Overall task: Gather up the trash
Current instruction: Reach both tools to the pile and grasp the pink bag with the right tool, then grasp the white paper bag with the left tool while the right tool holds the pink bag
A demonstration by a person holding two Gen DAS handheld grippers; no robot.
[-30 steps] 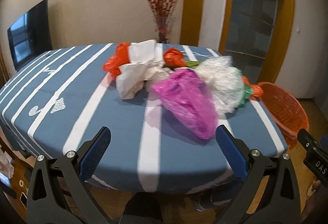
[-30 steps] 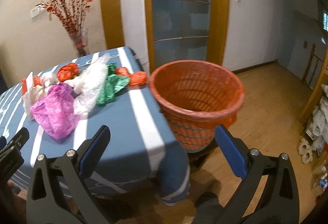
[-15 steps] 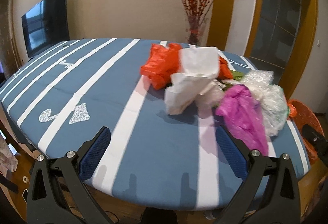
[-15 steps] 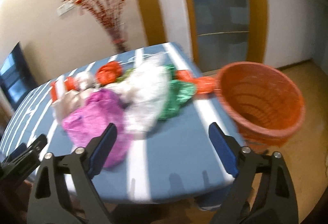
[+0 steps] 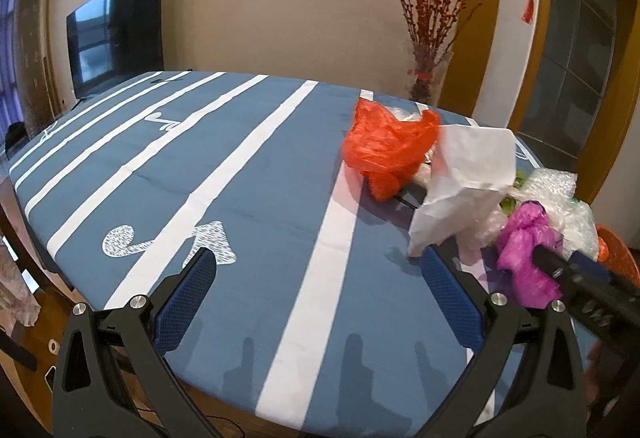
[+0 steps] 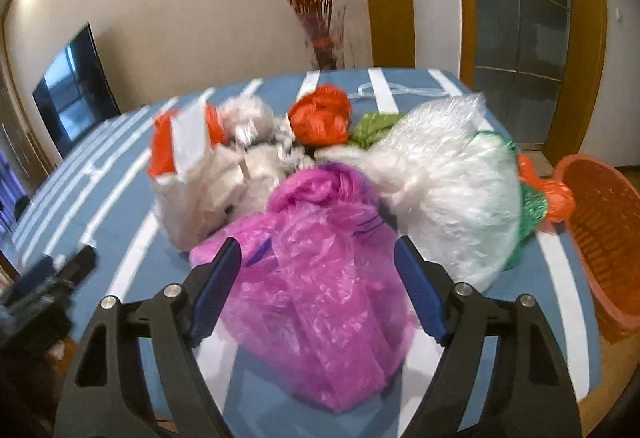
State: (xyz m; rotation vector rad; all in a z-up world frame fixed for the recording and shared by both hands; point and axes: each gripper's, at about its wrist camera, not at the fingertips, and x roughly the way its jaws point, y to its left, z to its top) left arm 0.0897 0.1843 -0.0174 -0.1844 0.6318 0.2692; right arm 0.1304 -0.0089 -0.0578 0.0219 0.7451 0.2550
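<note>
A heap of trash lies on the blue striped table (image 5: pixel 248 173): an orange bag (image 5: pixel 388 149), a white bag (image 5: pixel 468 177), a pink bag (image 6: pixel 320 278), a clear crinkled bag (image 6: pixel 448 189) and a green bag (image 6: pixel 528 205). My right gripper (image 6: pixel 318 258) is over the pink bag. Its jaws are closing with the bag between them, and the pads do not clearly press on it. My left gripper (image 5: pixel 318 274) stands open above bare cloth, left of the heap. An orange basket (image 6: pixel 600 238) stands at the table's right end.
A glass vase of red twigs (image 5: pixel 428 73) stands behind the table's far edge. A dark TV (image 5: pixel 116 25) is at the back left. Doors are at the back right. The left part of the cloth holds no objects.
My right gripper swung left from the basket onto the heap, and its jaws narrowed around the pink bag. My left gripper moved left, so the heap slid to the right of its view.
</note>
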